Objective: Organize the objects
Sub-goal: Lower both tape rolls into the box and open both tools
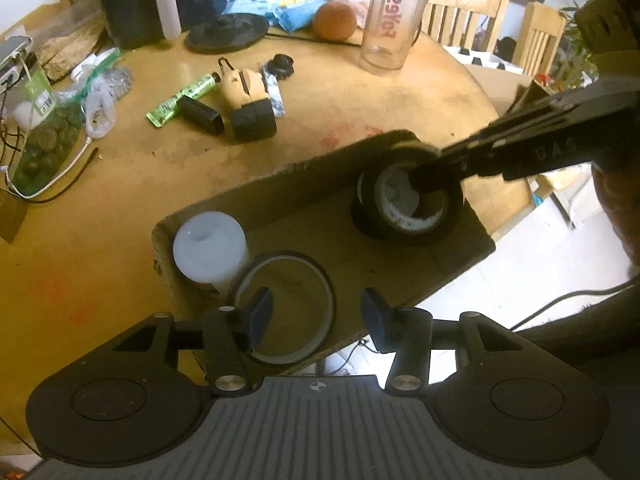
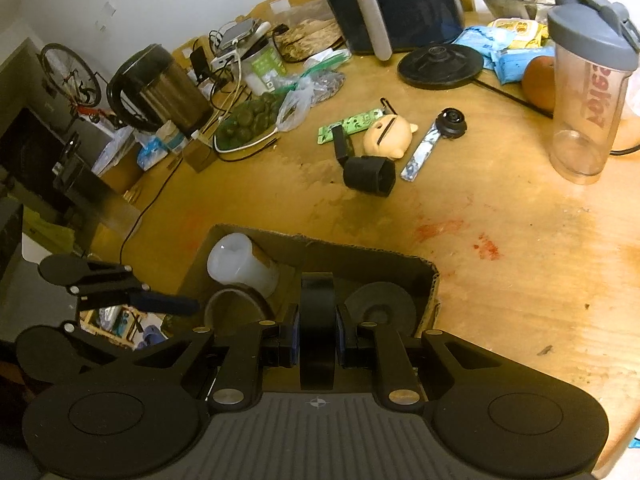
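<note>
An open cardboard box (image 1: 280, 176) (image 2: 320, 246) sits at the table's near edge. In it stand a white plastic cup (image 1: 208, 248) (image 2: 240, 264) and a thin tape ring (image 1: 288, 258) (image 2: 236, 294) lying flat. My left gripper (image 1: 318, 314) (image 2: 176, 304) hangs open just over that ring, its pads not pressing on it. My right gripper (image 2: 317, 332) (image 1: 424, 178) is shut on a black tape roll (image 2: 317, 300) (image 1: 404, 208), held on edge in the box's right corner. Another dark roll (image 2: 378, 304) lies flat beside it.
Beyond the box lie a peach-coloured toy (image 2: 390, 134), a black adapter (image 2: 368, 176), a green packet (image 2: 352, 124) and a small black cap (image 2: 452, 122). A shaker bottle (image 2: 588, 92), an orange (image 1: 334, 20), a kettle base (image 2: 440, 66), an air fryer (image 2: 388, 0) and a kettle (image 2: 160, 88) stand further back.
</note>
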### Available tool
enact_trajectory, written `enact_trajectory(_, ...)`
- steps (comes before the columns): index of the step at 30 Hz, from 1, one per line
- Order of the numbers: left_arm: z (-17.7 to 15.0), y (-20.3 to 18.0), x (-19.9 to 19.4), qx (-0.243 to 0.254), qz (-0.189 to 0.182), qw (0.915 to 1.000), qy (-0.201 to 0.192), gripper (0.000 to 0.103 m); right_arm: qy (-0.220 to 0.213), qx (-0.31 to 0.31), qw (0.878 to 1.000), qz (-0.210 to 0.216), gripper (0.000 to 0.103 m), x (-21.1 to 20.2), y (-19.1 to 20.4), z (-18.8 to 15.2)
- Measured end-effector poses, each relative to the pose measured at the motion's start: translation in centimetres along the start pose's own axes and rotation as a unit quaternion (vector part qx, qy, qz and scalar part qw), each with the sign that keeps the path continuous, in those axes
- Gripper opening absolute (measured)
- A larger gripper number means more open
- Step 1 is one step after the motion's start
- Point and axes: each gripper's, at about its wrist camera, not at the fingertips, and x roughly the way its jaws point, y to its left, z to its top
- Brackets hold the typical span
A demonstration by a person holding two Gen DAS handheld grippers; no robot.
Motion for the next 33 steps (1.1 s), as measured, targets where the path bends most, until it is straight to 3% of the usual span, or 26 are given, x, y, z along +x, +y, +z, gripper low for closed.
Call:
enact_trajectory(14, 0.4, 1.4, -1.5, -0.03, 0.02, 0.9988, -0.034, 0.048, 0.062, 0.017, 0.997, 0.051, 0.02, 2.7, 0.8, -0.3)
enact_trajectory(17, 0.4, 1.9, -1.7, -0.036, 0.025, 0.9983, -0.037, 0.048, 0.077, 0.02, 0.996, 0.043, 0.026, 3.4, 0.9, -0.3)
enact_trajectory(19, 0.5, 2.2, -1.8, -0.039, 0.03, 0.998, -0.04, 0.048, 0.075, 0.002, 0.997, 0.036, 0.059, 3.2, 1.1, -0.3)
enact_trajectory(22, 0.7, 2.3, -2.0, -0.037, 0.032, 0.9978, -0.046, 0.048, 0.063, -0.03, 0.997, 0.027, 0.082, 2.5, 1.7, -0.1)
enact_trajectory(25, 1.0, 2.4, -2.0, -0.033, 0.032, 0.9978, -0.048, 0.048, 0.046, -0.051, 0.997, 0.018, 0.093, 1.8, 2.2, 0.2)
enact_trajectory(33, 1.9, 2.8, -2.0, -0.023, 0.031, 0.9976, -0.057, 0.048, 0.005, -0.07, 0.997, -0.012, 0.1, 0.6, 2.4, 1.0)
